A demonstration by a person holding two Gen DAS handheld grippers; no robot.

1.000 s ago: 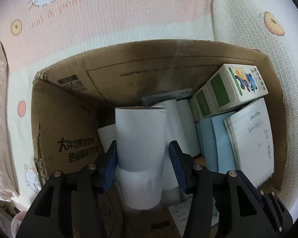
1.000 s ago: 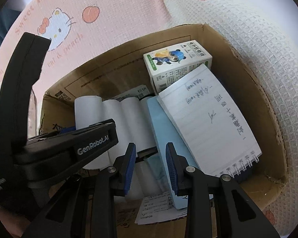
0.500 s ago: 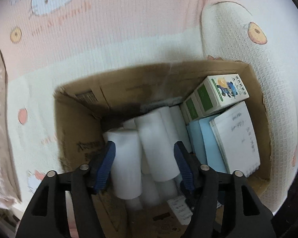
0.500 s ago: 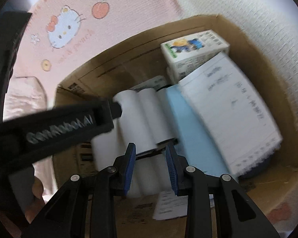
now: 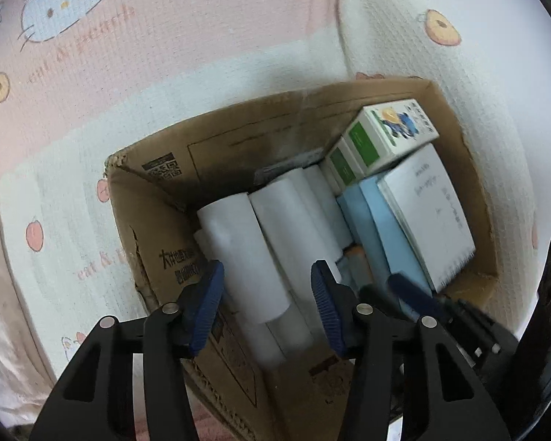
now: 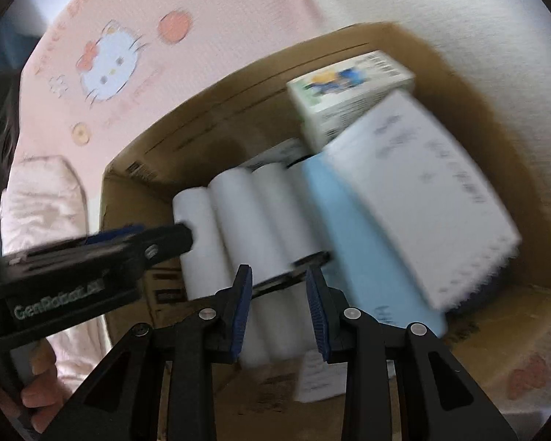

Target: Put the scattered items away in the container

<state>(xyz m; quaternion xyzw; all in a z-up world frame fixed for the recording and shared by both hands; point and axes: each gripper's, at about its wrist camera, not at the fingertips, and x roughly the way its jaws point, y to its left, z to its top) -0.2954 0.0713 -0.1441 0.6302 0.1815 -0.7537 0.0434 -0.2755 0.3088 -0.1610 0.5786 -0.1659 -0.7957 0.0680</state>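
Note:
A brown cardboard box (image 5: 216, 136) (image 6: 187, 139) sits on a pink and white blanket. In it lie several white paper rolls (image 5: 249, 250) (image 6: 238, 213), a green and white carton (image 5: 382, 136) (image 6: 345, 88), a blue book (image 5: 371, 220) (image 6: 352, 242) and a spiral notepad (image 5: 429, 202) (image 6: 422, 187). My left gripper (image 5: 266, 301) is open and empty above the rolls. My right gripper (image 6: 279, 305) is open and empty above the box; a thin dark item lies across the rolls between its fingertips. The left gripper's body shows in the right wrist view (image 6: 92, 257).
The Hello Kitty blanket (image 5: 128, 55) (image 6: 110, 58) surrounds the box. A pale pink cloth (image 6: 44, 198) lies left of the box. The right gripper's fingers (image 5: 422, 297) show at the lower right of the left wrist view.
My left gripper let go of the white roll, which now lies in the box, and pulled up and back. My right gripper rose a little and opened slightly.

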